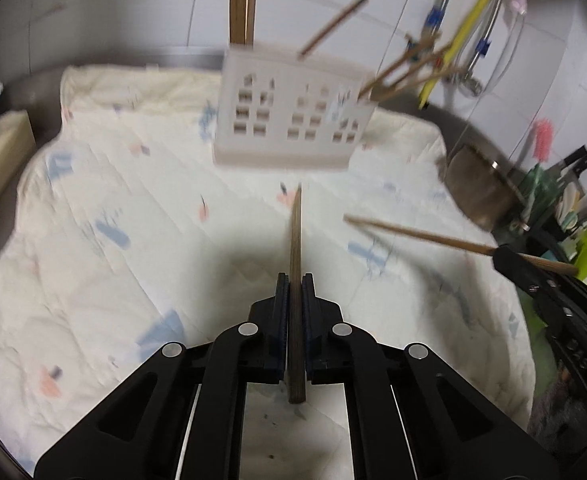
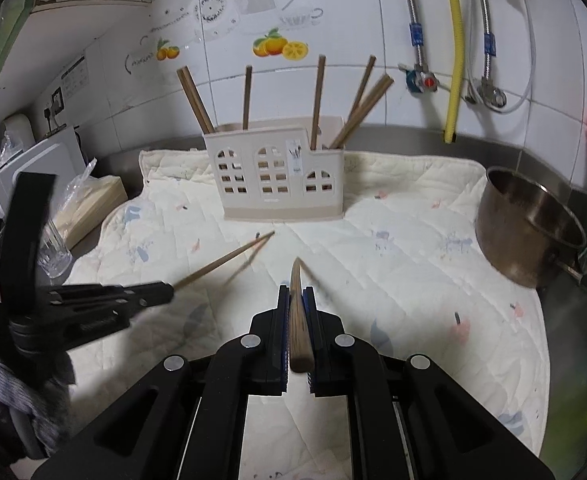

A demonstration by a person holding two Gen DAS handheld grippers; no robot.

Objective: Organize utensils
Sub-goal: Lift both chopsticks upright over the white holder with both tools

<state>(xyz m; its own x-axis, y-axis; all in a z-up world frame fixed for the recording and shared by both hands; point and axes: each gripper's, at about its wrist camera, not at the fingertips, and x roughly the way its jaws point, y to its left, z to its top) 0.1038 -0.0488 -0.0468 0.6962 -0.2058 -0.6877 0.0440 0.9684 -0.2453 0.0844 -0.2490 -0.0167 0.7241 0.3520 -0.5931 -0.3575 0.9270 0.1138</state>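
Both hand-held grippers clamp one chopstick each: left hand-held gripper w/ a dark chopstick, right hand-held gripper w/ another chopstick, tips aimed at the utensil holder on the quilted mat, apparently for slotting in beside those already upright.

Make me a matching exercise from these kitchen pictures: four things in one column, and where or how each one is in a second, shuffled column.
Things:
1. left gripper
2. utensil holder
3. metal pot
4. drinking glass

States:
A. at the quilted mat's left edge
B. shut on a chopstick
C. upright chopsticks inside
D. at the mat's right edge, in the right wrist view

Pairs: 1-B, 2-C, 3-D, 4-A
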